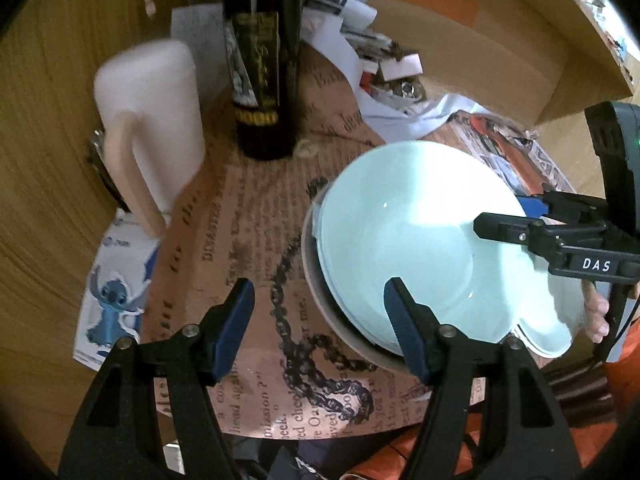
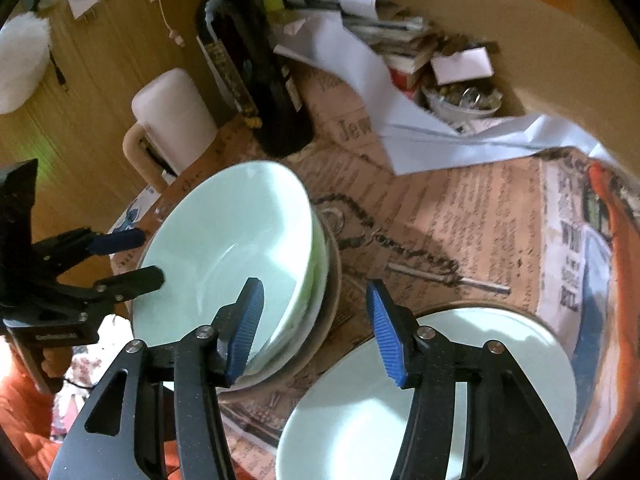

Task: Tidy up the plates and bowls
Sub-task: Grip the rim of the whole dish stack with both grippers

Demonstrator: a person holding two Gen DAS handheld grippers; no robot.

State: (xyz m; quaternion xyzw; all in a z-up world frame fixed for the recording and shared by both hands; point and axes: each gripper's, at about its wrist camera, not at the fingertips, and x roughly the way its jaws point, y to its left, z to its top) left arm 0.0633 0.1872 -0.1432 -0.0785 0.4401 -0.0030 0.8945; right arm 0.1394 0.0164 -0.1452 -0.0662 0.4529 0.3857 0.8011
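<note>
Bowl, left wrist view: pale green glazed bowl (image 1: 404, 240) sat mouth-up, tilted, in a stack on the paper-covered table (image 1: 248, 240).
Left gripper (image 1: 320, 312): released, straddling its rim.
Right wrist view: right gripper (image 2: 316, 328) unclenched, empty, beside a white plate (image 2: 520, 344).

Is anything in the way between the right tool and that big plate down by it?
Nothing visible is. The right tool hangs open just above the bare near plate. The stacked bowl sits off to one side, with one finger over its rim, and the dark bottle stands farther back.
</note>
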